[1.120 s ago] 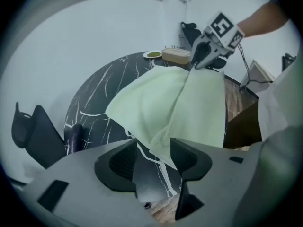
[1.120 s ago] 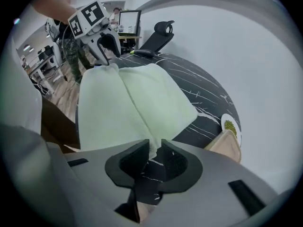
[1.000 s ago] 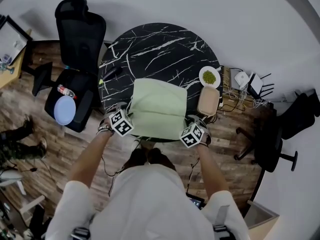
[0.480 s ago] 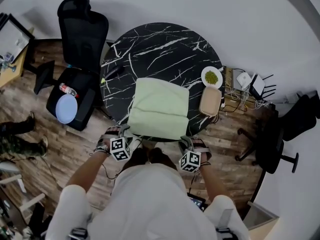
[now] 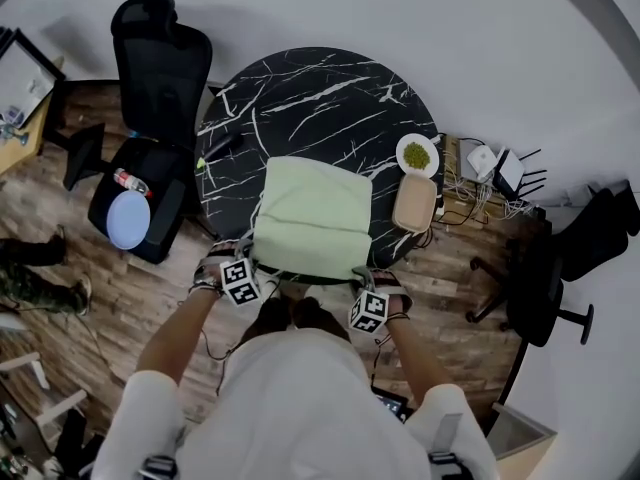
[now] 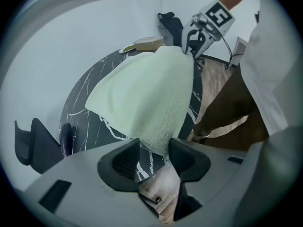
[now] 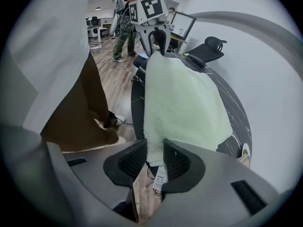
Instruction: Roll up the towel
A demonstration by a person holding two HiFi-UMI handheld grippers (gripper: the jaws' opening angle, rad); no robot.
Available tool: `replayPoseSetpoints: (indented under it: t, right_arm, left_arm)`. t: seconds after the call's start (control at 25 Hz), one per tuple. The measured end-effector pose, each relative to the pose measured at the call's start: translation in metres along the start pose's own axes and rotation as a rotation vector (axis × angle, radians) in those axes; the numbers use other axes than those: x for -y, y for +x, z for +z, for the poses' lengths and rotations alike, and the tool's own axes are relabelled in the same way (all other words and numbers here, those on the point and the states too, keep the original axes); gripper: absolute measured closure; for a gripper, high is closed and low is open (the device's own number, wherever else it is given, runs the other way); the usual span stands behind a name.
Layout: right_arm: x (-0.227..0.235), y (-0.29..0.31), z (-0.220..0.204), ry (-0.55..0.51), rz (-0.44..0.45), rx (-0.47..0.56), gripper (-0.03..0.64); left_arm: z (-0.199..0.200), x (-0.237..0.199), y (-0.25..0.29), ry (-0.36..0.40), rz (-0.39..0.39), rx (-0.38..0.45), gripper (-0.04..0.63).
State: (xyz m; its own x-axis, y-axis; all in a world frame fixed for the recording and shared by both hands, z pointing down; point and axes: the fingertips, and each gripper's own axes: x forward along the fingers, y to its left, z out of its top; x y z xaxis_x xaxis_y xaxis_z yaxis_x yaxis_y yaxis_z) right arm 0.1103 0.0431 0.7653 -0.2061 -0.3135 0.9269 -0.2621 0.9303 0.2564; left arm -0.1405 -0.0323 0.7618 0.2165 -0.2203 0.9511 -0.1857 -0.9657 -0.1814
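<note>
1. Towel (image 5: pixel 313 216): pale green, folded, at the near edge of the round black table (image 5: pixel 320 93); near hem overhangs that edge
2. Left gripper (image 6: pixel 152 149) at the towel's near-left corner; jaws apart, have just been closing; corner sits between them, touching one pad only
3. Right gripper (image 7: pixel 154 151) clamped on the near-right corner; jaws have just eased wider; tag (image 7: pixel 159 178) hangs below the pads
</note>
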Motion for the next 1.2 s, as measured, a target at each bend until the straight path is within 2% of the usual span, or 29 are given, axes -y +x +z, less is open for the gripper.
replayPoseSetpoints:
  t: [0.28, 0.6, 0.92, 1.2]
  right_arm:
    - [0.01, 0.001, 0.0, 0.025, -0.028, -0.006, 0.574]
    - [0.01, -0.004, -0.002, 0.098, -0.014, -0.009, 0.607]
    - [-0.028, -0.032, -0.001, 0.165, 0.072, 0.017, 0.609]
    - [-0.07, -0.054, -0.002, 0.206, 0.179, 0.03, 0.609]
  left_arm:
    - [0.006, -0.002, -0.002, 0.007, 0.008, 0.005, 0.53]
    - [0.004, 0.004, -0.006, -0.004, -0.03, 0.01, 0.557]
    - [-0.007, 0.047, -0.026, 0.033, -0.132, 0.0, 0.557]
    - [-0.023, 0.103, -0.049, 0.031, -0.281, -0.021, 0.557]
